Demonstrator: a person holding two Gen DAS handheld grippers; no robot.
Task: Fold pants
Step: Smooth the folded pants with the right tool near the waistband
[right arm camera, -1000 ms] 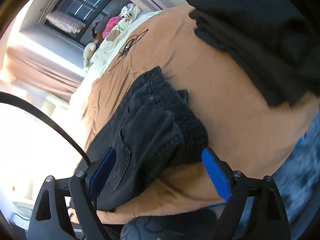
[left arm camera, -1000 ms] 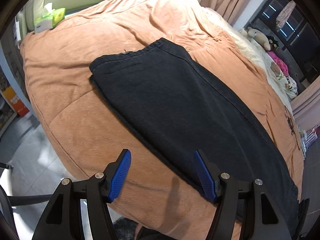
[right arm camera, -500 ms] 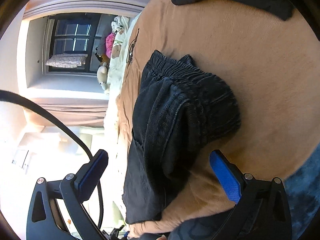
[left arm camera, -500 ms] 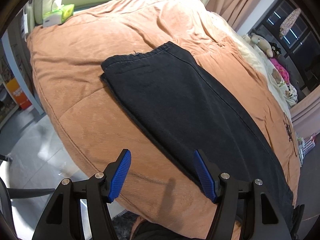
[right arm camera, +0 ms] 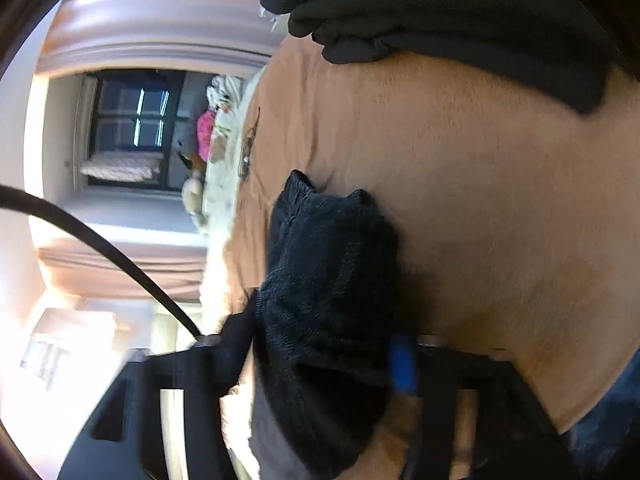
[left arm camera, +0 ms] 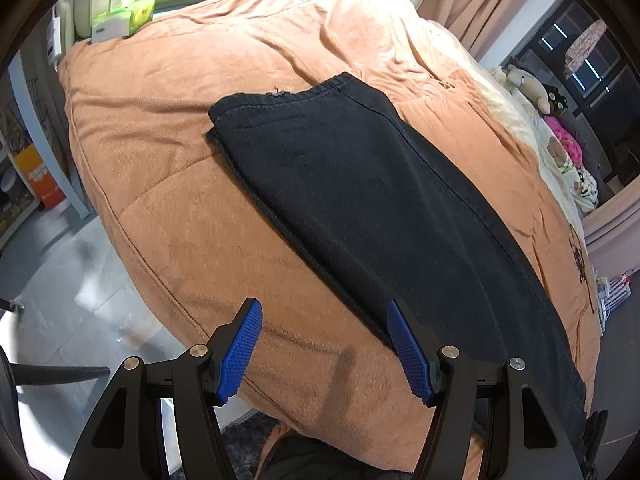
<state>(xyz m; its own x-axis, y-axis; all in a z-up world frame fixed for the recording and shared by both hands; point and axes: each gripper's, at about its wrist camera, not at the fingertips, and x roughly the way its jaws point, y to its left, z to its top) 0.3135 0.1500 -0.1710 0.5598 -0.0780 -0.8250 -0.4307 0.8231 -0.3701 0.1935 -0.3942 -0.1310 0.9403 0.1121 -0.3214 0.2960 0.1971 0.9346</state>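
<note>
Pants lie long across the bed; our right hand-held gripper has just been closing on the waistband end. Our left hand-held gripper hangs spread, empty, beside their near edge.

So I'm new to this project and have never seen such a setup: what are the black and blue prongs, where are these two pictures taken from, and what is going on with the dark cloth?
There is no robot here. A person holds a two-finger tool in each hand, and a wide-angle camera on each one looks forward along its fingers, which makes the room look curved.

The left-hand picture shows the left tool open above the edge of a bed with an orange blanket. Black pants lie flat along it, the hem end far from the camera. Nothing is held there.

The right-hand picture is blurred and tipped sideways. The right tool has just been closing, and its blue pad now presses on the bunched waistband end of the pants. More dark clothes lie further back.
</note>
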